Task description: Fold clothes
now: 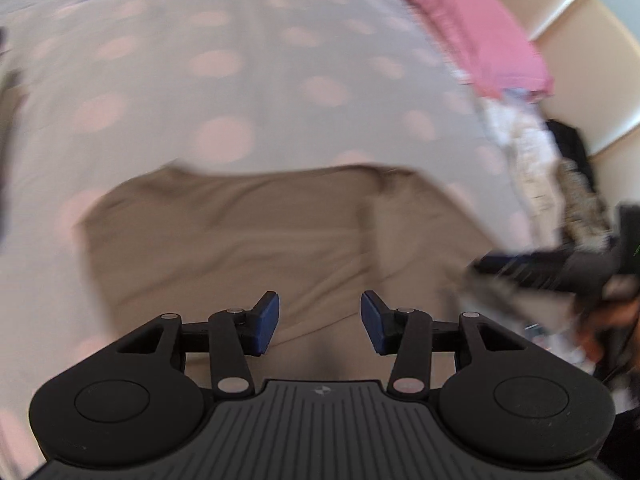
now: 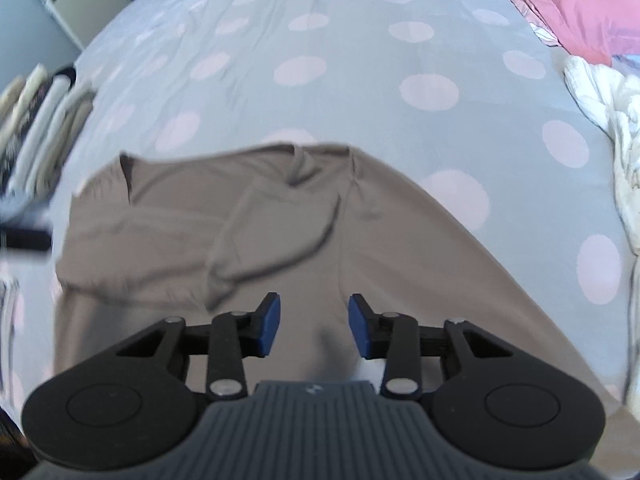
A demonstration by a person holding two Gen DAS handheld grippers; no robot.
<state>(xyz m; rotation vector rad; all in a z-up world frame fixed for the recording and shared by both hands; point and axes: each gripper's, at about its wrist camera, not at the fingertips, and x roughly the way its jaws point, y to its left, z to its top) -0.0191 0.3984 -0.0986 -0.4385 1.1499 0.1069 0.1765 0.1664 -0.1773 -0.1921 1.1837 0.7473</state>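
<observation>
On the bed (image 2: 340, 40), across the lower middle of both wrist views, lies the garment you are folding: a tan piece of clothing (image 2: 280, 232) spread over the grey cover with its pale pink dots. In the right view a flap of it is already doubled over on the left half, with a loose ridge running down toward your fingers.

Your left hand-held gripper (image 1: 320, 326) hangs over the near part of the cloth with its blue pads parted and nothing between them but air. Your right hand-held gripper (image 2: 313, 326) stands likewise, jaws somewhat narrower, empty too; whether the pads touch the fabric below cannot be told.

Expect the cloth to be light, thin and limp. It will sag and crease the moment you lift it, and a single layer may slip out of a shallow pinch. I would take it at an edge or corner, biting well in, one hold on each side so it hangs evenly.

No basket or box shows. At the left edge of the right view a stack of folded pieces (image 2: 44, 120) stands in a row, and at the right edge sits a crumpled white heap (image 2: 612, 120), likely still waiting. A pink pillow (image 2: 580, 4) lies in the upper right.
</observation>
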